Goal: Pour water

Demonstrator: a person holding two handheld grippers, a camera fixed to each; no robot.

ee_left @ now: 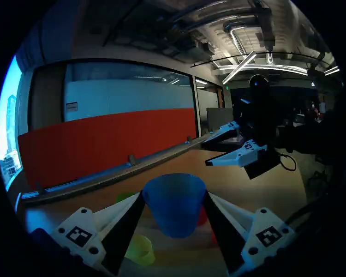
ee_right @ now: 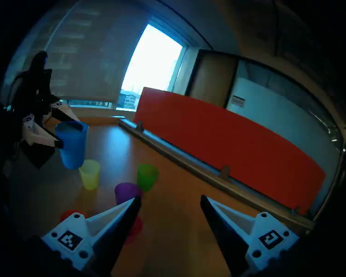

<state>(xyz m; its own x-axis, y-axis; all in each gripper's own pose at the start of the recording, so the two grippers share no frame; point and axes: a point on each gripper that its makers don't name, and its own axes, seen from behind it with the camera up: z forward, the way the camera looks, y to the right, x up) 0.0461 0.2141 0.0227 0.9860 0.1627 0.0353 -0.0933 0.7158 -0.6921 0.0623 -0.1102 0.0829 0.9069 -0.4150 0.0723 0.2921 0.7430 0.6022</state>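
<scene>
A blue cup [ee_left: 174,207] stands upright between the fingers of my left gripper [ee_left: 173,196], which is shut on its sides and holds it above the wooden table [ee_left: 247,189]. In the right gripper view the same blue cup [ee_right: 72,147] hangs at the far left in the left gripper [ee_right: 69,132]. My right gripper [ee_right: 170,203] is open with nothing between its fingers, low over the table [ee_right: 173,184]. From the left gripper view the right gripper [ee_left: 205,153] floats empty beyond the cup, to the right.
Small cups stand on the table: yellow [ee_right: 90,173], green [ee_right: 147,175], purple [ee_right: 127,191] and red [ee_right: 70,214]. Below the blue cup I see the yellow cup [ee_left: 140,249] and a red one [ee_left: 202,217]. A red partition [ee_right: 228,138] lines the table's far edge.
</scene>
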